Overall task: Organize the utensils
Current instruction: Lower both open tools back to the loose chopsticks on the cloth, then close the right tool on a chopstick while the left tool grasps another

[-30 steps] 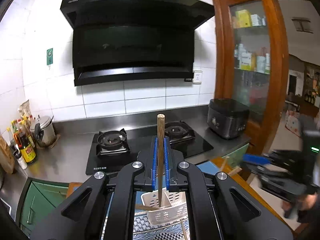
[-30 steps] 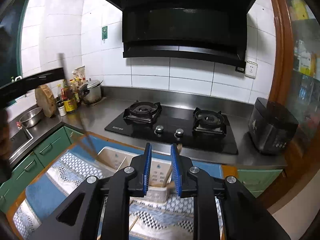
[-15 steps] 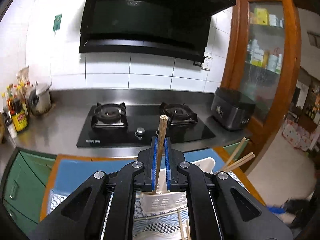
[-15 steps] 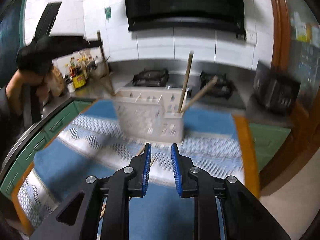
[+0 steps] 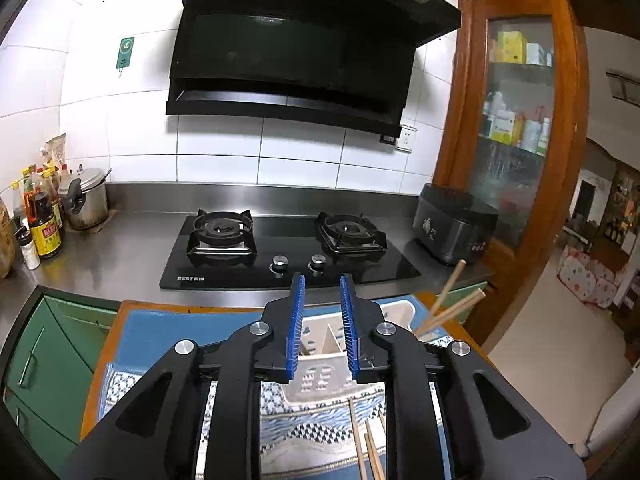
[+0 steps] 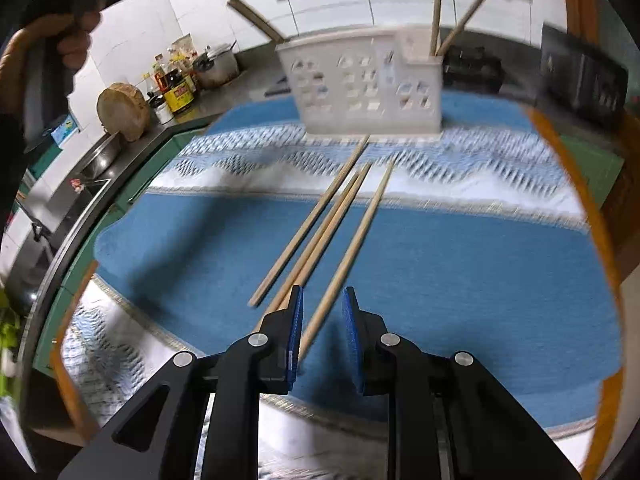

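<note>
A white perforated utensil holder stands on a blue patterned cloth; it also shows in the left wrist view. Two chopsticks stand in its right compartment and one leans out at its left. Several wooden chopsticks lie on the cloth in front of it. My right gripper is open, low over the near end of the rightmost loose chopstick. My left gripper is open and empty above the holder.
A black gas hob and a rice cooker sit on the steel counter behind the table. Bottles and a pot stand at the far left. A wooden cabinet is on the right.
My left gripper has opened and let go of its chopstick, which now leans in the holder. My right gripper has dropped down toward the loose chopsticks on the cloth.
</note>
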`<action>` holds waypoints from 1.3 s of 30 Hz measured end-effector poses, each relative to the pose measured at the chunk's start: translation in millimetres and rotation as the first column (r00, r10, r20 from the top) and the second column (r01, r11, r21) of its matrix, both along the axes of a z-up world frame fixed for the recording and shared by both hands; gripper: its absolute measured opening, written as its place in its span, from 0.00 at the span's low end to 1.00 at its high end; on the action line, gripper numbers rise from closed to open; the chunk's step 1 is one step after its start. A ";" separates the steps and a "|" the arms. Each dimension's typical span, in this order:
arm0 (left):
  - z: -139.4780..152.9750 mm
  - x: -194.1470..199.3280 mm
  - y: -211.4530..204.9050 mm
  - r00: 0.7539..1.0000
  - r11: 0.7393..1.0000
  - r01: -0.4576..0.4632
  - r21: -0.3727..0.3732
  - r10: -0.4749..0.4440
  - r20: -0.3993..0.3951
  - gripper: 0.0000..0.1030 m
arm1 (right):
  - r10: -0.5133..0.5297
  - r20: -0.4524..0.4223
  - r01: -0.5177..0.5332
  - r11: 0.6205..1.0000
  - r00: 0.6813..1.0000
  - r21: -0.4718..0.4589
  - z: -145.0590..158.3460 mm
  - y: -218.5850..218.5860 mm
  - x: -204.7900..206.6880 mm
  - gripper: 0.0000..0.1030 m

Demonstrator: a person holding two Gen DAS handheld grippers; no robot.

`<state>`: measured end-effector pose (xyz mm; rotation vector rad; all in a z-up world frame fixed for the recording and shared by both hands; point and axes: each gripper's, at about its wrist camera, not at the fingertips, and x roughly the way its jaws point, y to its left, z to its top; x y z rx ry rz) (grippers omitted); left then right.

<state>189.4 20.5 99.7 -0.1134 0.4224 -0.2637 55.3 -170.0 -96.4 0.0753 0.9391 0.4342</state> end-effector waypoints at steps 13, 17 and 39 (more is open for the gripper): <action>-58.9 -68.7 17.3 0.994 1.000 -0.021 0.013 0.022 -0.102 0.23 | -0.088 -0.140 0.096 0.994 0.986 0.046 -37.2 10.2 5.5 0.14; -88.7 -77.6 21.9 0.984 1.000 -0.027 -0.005 0.025 -0.179 0.23 | -0.110 -0.167 0.122 0.990 0.980 0.064 -40.9 9.5 13.9 0.14; -228.2 -100.5 -49.7 0.848 0.992 0.111 -0.054 -0.123 -0.515 0.22 | -0.156 -0.012 0.156 0.987 0.988 -0.027 -11.1 -19.6 -1.7 0.07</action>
